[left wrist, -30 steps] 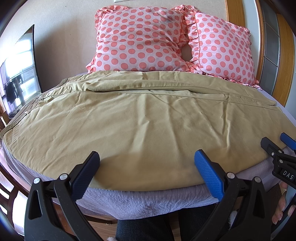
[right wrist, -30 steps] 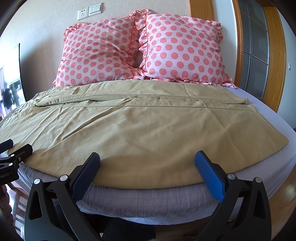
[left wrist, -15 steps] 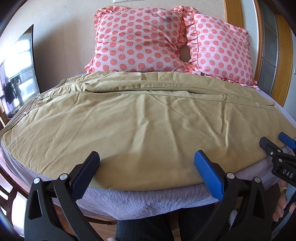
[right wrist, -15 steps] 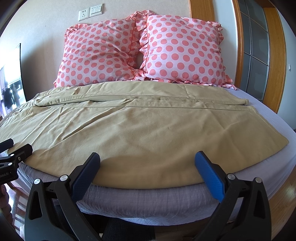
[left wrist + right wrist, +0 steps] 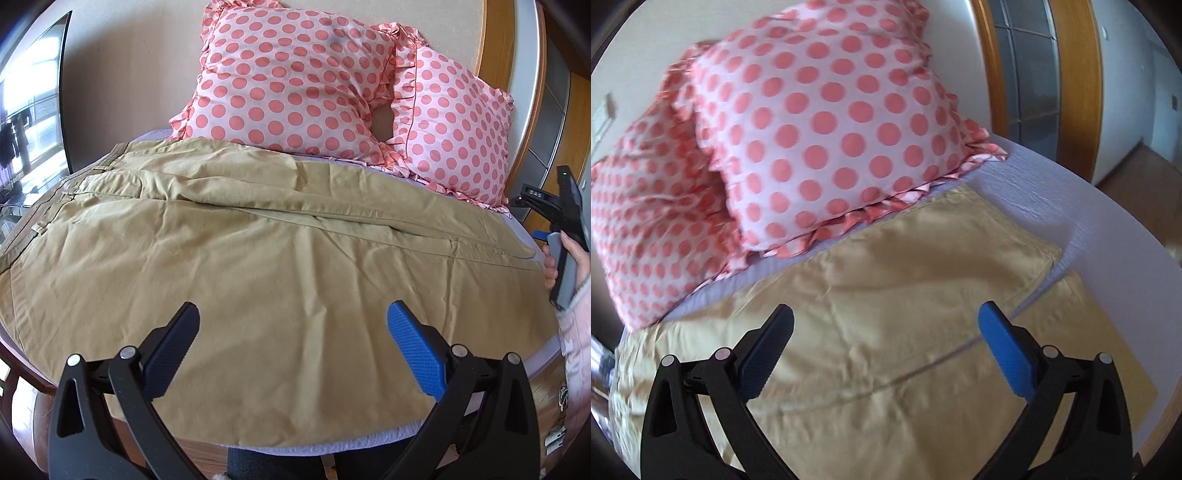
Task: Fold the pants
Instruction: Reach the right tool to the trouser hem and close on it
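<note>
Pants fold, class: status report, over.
Left gripper and right gripper open, empty. Khaki pants spread flat, unfolded. Polka-dot pillows beyond; nothing blocking.

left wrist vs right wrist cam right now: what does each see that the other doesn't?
Left wrist only: the waistband end of the khaki pants at left, the window, and the right gripper in the person's hand at the right edge.
Right wrist only: the cuff ends of both legs, bare sheet beyond them, and the wood-framed glass door.
Both: the pants lying flat, two polka-dot pillows, and each camera's own gripper open over the fabric, left gripper included.
</note>
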Action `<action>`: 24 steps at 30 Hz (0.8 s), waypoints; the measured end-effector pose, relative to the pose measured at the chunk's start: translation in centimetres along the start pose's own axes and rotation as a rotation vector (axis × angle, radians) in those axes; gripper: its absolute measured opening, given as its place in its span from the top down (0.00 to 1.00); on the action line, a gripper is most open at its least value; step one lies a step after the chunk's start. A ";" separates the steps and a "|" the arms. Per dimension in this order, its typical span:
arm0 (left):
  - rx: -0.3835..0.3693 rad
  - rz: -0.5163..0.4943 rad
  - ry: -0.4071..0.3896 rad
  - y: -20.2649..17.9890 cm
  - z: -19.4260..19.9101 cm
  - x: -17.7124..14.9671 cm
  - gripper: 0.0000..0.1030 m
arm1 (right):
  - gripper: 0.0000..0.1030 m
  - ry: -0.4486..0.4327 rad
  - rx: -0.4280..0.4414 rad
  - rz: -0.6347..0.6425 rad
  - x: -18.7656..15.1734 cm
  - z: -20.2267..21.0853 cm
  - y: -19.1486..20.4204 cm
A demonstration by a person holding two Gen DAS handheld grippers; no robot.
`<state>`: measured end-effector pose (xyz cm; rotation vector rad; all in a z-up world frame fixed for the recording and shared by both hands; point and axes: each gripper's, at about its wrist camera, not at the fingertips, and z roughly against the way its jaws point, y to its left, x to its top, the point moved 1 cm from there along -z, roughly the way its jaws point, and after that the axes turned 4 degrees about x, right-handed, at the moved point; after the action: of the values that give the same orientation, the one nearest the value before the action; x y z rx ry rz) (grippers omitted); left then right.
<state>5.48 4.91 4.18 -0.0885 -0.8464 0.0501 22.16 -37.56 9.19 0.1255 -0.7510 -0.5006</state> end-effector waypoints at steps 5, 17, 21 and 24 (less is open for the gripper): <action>0.000 0.011 -0.016 1.1 -0.4 2.1 0.02 | 0.41 0.096 -0.147 -0.192 5.0 -9.2 -2.1; 0.003 0.022 0.004 2.4 -3.3 4.0 0.02 | 0.48 0.061 -0.418 -0.146 7.4 -16.9 -1.3; -0.064 0.029 0.017 2.3 -3.8 4.0 0.02 | 0.87 -0.027 -0.340 -0.251 6.4 -15.3 -4.3; -0.101 0.038 0.013 2.3 -3.6 3.8 0.02 | 0.96 -0.043 -0.089 -0.426 5.3 -13.8 -8.1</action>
<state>10.69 7.33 4.38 -0.1994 -0.8345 0.0430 31.71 -48.15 0.11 0.1931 -0.7449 -0.9430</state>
